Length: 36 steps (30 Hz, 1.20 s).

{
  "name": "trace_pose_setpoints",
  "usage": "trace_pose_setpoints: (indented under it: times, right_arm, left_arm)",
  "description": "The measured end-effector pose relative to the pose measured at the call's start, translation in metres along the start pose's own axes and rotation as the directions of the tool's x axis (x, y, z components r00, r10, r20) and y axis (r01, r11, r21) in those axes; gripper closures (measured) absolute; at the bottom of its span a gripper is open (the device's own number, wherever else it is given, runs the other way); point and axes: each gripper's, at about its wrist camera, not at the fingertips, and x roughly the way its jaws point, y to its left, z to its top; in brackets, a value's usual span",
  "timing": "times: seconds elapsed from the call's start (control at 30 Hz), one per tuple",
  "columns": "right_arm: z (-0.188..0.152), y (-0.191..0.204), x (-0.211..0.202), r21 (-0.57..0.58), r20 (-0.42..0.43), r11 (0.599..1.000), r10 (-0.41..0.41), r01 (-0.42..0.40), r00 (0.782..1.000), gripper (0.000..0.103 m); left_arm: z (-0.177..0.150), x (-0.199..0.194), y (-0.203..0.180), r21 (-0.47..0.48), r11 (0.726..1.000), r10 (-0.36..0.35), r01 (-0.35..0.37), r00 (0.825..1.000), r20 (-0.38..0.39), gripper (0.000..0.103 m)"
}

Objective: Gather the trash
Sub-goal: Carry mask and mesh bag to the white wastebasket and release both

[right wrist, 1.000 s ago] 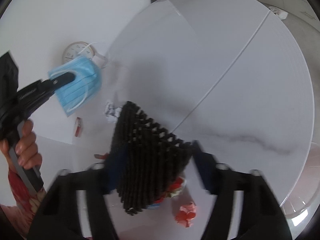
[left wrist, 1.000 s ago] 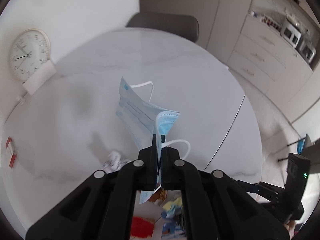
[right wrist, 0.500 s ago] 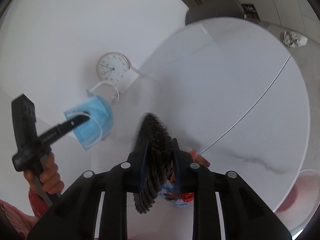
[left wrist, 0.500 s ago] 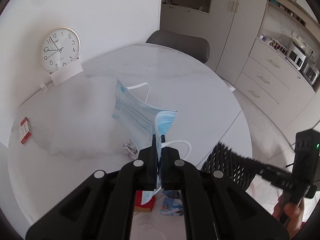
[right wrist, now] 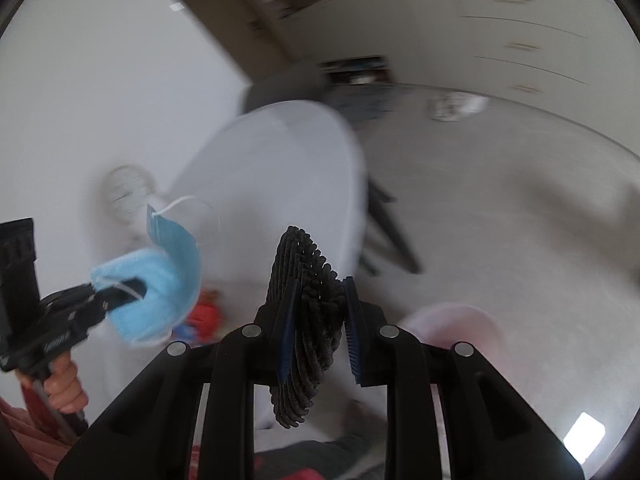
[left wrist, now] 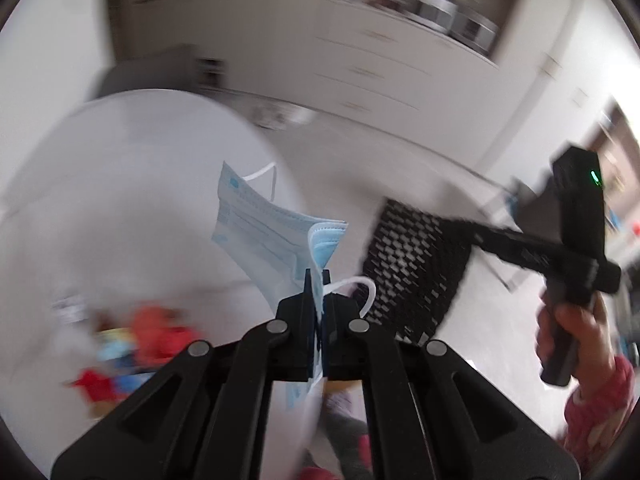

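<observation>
My left gripper [left wrist: 318,280] is shut on a blue surgical face mask [left wrist: 264,228] and holds it in the air past the edge of the white round table [left wrist: 120,200]. It also shows in the right wrist view [right wrist: 160,284]. My right gripper [right wrist: 318,300] is shut on a black honeycomb mesh piece [right wrist: 304,320], which also shows in the left wrist view [left wrist: 412,264]. Blurred red and blue wrappers [left wrist: 136,336] lie on the table near its front edge.
A pale pink bin [right wrist: 456,324] stands on the floor at the lower right of the right wrist view. A dark chair [right wrist: 280,88] stands behind the table. White cabinets [left wrist: 400,64] line the far wall. A wall clock [right wrist: 126,196] leans behind the table.
Both grippers have swung right, away from the table and toward the floor, still holding the mask and the mesh. The pink bin has come into the right wrist view.
</observation>
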Motion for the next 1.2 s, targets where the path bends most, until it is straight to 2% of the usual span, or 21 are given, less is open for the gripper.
trace_pose_setpoints:
  times: [0.1,0.17,0.27,0.33,0.4,0.53,0.63,0.67,0.73,0.77,0.8,0.83,0.87,1.03,1.17,1.2]
  right_arm:
    - [-0.01,-0.047,-0.019,0.051,0.007,0.995,-0.087,0.086,0.996,0.08]
    - [-0.018,-0.071,-0.027,0.071,0.004,0.989,-0.129,0.128,0.992,0.08]
    - [-0.031,-0.109,-0.033,0.111,-0.013,0.98,-0.166,0.166,0.986,0.08]
    - [-0.037,-0.127,-0.033,0.125,-0.029,0.977,-0.172,0.175,0.985,0.08]
    - [-0.043,-0.141,-0.026,0.134,-0.051,0.974,-0.178,0.183,0.983,0.08]
    - [-0.05,-0.167,-0.009,0.145,-0.082,0.974,-0.164,0.174,0.983,0.08]
    - [-0.053,-0.184,0.004,0.154,-0.099,0.976,-0.14,0.155,0.985,0.08]
    - [-0.054,-0.186,0.013,0.153,-0.108,0.977,-0.133,0.148,0.985,0.08]
    - [-0.056,-0.189,0.023,0.143,-0.122,0.98,-0.123,0.14,0.985,0.08]
    - [-0.059,-0.189,0.026,0.138,-0.131,0.981,-0.116,0.134,0.985,0.08]
    - [-0.061,-0.188,0.028,0.136,-0.137,0.982,-0.112,0.131,0.984,0.08]
    - [-0.06,-0.184,0.034,0.132,-0.144,0.983,-0.107,0.126,0.984,0.08]
    - [-0.061,-0.183,0.037,0.129,-0.15,0.984,-0.101,0.121,0.983,0.08]
    - [-0.066,-0.178,0.054,0.113,-0.181,0.988,-0.082,0.103,0.98,0.08]
    - [-0.071,-0.176,0.068,0.106,-0.206,0.99,-0.064,0.088,0.976,0.08]
    - [-0.074,-0.176,0.075,0.106,-0.221,0.991,-0.055,0.081,0.974,0.08]
  left_arm:
    - [-0.001,0.052,-0.05,0.07,0.995,-0.065,0.071,0.994,-0.082,0.101]
    - [-0.003,0.091,-0.072,0.097,0.991,-0.076,0.09,0.986,-0.147,0.101]
    - [-0.015,0.171,-0.097,0.111,0.989,-0.061,0.095,0.959,-0.278,0.101]
    - [-0.024,0.211,-0.104,0.117,0.989,-0.043,0.087,0.941,-0.336,0.101]
    - [-0.036,0.258,-0.105,0.128,0.989,-0.011,0.068,0.915,-0.403,0.101]
    - [-0.051,0.32,-0.106,0.126,0.991,0.026,0.039,0.877,-0.481,0.101]
    - [-0.055,0.342,-0.102,0.112,0.993,0.033,0.027,0.862,-0.506,0.101]
    - [-0.051,0.344,-0.099,0.101,0.995,0.028,0.027,0.861,-0.509,0.097]
    - [-0.047,0.346,-0.095,0.064,0.998,0.016,0.019,0.868,-0.496,0.071]
    - [-0.055,0.338,-0.091,0.055,0.998,0.017,0.01,0.88,-0.474,0.045]
    - [-0.055,0.333,-0.091,0.054,0.999,0.023,0.002,0.892,-0.452,0.036]
    - [-0.052,0.33,-0.092,0.055,0.998,0.019,0.006,0.903,-0.429,0.036]
    - [-0.055,0.325,-0.091,0.057,0.998,0.009,0.017,0.906,-0.423,0.035]
    - [-0.059,0.31,-0.101,0.064,0.997,-0.012,0.043,0.908,-0.419,0.027]
    - [-0.06,0.282,-0.098,0.066,0.997,-0.01,0.039,0.92,-0.391,0.025]
    - [-0.057,0.264,-0.097,0.051,0.998,-0.018,0.04,0.927,-0.376,0.023]
